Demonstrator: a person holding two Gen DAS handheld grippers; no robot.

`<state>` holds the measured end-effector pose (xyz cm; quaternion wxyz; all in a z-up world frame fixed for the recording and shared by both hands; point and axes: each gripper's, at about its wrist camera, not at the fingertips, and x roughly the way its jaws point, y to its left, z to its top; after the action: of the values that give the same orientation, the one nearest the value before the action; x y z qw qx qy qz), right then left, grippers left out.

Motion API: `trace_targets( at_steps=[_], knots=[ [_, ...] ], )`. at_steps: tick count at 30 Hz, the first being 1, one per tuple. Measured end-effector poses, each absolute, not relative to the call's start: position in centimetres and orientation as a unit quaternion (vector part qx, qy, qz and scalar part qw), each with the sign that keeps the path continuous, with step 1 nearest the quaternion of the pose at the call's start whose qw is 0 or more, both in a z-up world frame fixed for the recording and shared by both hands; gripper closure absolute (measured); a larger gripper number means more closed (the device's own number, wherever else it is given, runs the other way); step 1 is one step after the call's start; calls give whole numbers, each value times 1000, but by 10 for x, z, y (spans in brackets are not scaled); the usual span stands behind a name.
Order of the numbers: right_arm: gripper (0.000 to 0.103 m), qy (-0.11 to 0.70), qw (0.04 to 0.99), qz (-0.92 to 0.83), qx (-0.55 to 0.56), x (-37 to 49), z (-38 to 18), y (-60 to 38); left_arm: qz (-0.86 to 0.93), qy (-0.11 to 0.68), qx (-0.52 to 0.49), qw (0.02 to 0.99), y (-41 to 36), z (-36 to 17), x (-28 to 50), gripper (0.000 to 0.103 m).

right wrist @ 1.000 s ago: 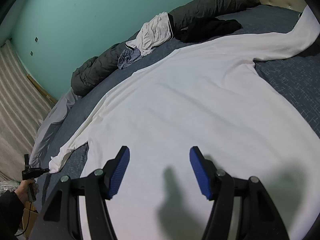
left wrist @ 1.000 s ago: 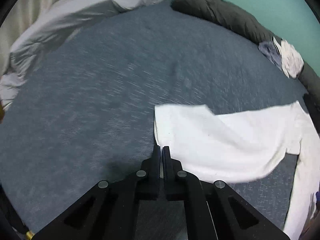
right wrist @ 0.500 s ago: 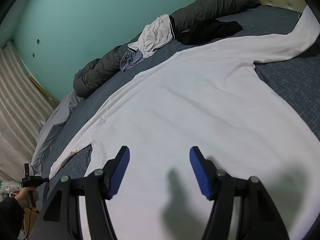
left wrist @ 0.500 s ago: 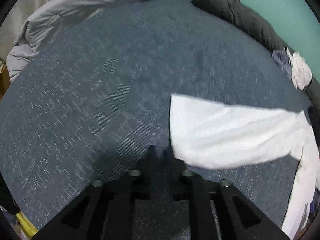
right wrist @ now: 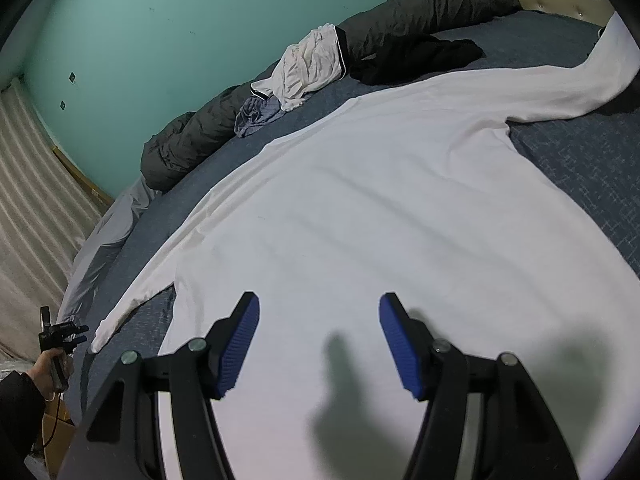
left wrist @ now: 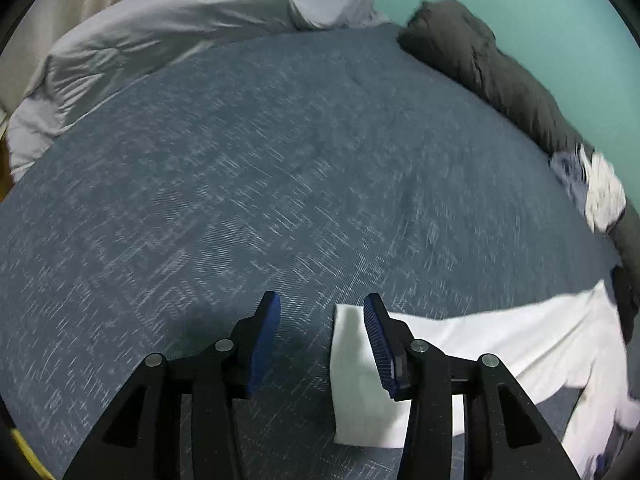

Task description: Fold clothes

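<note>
A white long-sleeved shirt lies spread flat on the blue bedcover. My right gripper hovers open over the shirt's body, with nothing between its blue pads. The shirt's sleeve stretches out flat across the bedcover, and its cuff lies under the right finger of my left gripper. The left gripper's jaws are opening, and the pads do not press on the cloth. In the right wrist view the left gripper shows small in a hand beside the sleeve end.
A dark rolled duvet runs along the teal wall, with a crumpled white garment and a blue-grey one on it. A black garment lies near the shirt's far sleeve. A pale grey quilt is bunched at the bed's far corner.
The left gripper went from shut on the sleeve cuff to open, and the cuff now lies flat on the bed. The sleeve has been drawn out straighter. The right gripper has not moved.
</note>
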<state>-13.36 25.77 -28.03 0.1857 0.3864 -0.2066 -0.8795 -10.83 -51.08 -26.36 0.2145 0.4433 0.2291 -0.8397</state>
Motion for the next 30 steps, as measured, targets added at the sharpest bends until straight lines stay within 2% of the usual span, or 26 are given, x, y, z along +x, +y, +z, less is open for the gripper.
trace_targets(
  at_steps=[4,5,6,7,8,12,16,23,25,27,30],
  knots=[
    [40,-199,189,-880,387,-133,-280,255,-834,227,463,196,-506,-280,-113,56],
    [40,-198,189,-880,387,-133,-281,255,-833,227,467,194,-505,-284,-115,64],
    [40,-198,188,-880,388,-133,-281,255,-833,226,467,191,-504,-285,-116,85],
    [40,-199,188,-880,388,-133,-281,255,-834,225,467,188,-503,-285,-117,94],
    [40,-199,187,-880,388,-133,-281,256,-839,218,462,187,-501,-281,-117,99],
    [40,-199,186,-880,389,-133,-282,256,-859,190,428,207,-498,-258,-111,100],
    [40,-198,188,-880,389,-134,-282,254,-866,177,406,231,-504,-241,-109,100],
    [40,-197,188,-881,387,-134,-282,255,-846,209,423,250,-533,-264,-124,96],
    [40,-199,187,-880,388,-135,-282,256,-839,236,424,246,-535,-268,-122,87],
    [40,-200,188,-880,388,-135,-282,255,-837,250,427,236,-538,-270,-118,68],
    [40,-199,192,-880,387,-135,-281,254,-836,270,431,206,-532,-274,-106,57]
  ],
)
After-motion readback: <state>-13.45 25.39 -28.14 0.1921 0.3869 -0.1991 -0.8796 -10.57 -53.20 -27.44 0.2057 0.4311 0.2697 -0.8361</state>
